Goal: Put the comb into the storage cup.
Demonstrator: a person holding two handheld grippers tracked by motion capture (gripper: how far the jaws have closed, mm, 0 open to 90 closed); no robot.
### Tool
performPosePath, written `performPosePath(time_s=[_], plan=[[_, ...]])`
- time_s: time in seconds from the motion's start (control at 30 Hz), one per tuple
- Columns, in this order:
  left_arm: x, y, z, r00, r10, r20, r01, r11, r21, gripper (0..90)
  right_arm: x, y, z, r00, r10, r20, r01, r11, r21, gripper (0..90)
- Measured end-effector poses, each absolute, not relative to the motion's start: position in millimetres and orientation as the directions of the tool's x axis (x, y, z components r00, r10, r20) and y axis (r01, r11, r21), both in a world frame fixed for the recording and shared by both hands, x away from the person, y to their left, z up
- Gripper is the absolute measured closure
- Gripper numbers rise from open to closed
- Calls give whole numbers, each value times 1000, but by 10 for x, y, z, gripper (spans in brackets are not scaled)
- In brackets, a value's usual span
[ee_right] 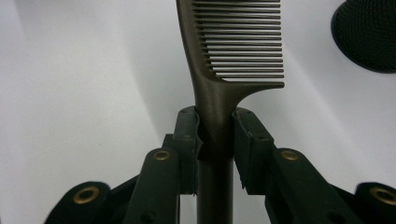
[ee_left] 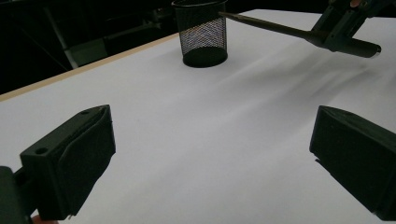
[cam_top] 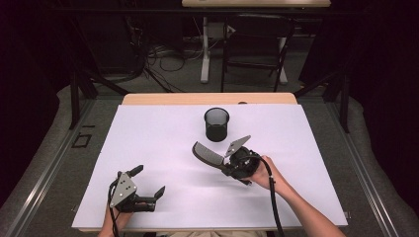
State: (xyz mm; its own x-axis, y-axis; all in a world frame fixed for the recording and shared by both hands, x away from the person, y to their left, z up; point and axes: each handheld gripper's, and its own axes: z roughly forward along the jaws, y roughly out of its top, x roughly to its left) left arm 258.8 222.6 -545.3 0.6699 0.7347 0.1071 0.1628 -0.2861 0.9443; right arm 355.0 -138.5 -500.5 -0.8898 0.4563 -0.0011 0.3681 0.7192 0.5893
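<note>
My right gripper point(ee_right: 216, 135) is shut on the handle of a dark brown comb point(ee_right: 233, 42). The comb point(cam_top: 207, 154) hangs above the white table, its toothed end pointing left and toward a black mesh cup point(cam_top: 216, 124) at the table's far middle. In the left gripper view the comb point(ee_left: 271, 25) reaches close to the cup's point(ee_left: 201, 32) rim, held by the right gripper point(ee_left: 322, 35). The cup's edge point(ee_right: 369, 32) sits at the upper right of the right gripper view. My left gripper point(cam_top: 149, 180) rests near the front left, open, with nothing between its jaws point(ee_left: 210, 154).
A white sheet point(cam_top: 163, 143) covers the tabletop, with a wooden strip point(cam_top: 207, 98) along the far edge. Beyond the table stand a chair point(cam_top: 257, 44), a table leg and loose cables on the floor.
</note>
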Motion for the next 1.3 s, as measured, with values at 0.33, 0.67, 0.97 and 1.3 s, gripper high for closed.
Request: performPosePath(time_s=[0.33, 0.67, 0.97, 1.3], plan=[[2585, 2226, -5454, 669, 735, 106, 164, -286, 944, 3, 3515, -1502, -4932, -878, 479, -4, 370, 683, 630, 726], [2583, 2228, -5451, 668, 736, 108, 163, -286, 944, 3, 3495, -1642, -4914, -860, 510, -6, 375, 641, 670, 726], [2582, 2236, -5453, 668, 736, 108, 165, -288, 943, 3, 3483, -1731, -4889, -842, 539, 1, 385, 600, 702, 725], [2588, 2241, -5452, 669, 735, 107, 166, -288, 943, 3, 3493, -1830, -4852, -820, 572, -4, 386, 559, 734, 726]])
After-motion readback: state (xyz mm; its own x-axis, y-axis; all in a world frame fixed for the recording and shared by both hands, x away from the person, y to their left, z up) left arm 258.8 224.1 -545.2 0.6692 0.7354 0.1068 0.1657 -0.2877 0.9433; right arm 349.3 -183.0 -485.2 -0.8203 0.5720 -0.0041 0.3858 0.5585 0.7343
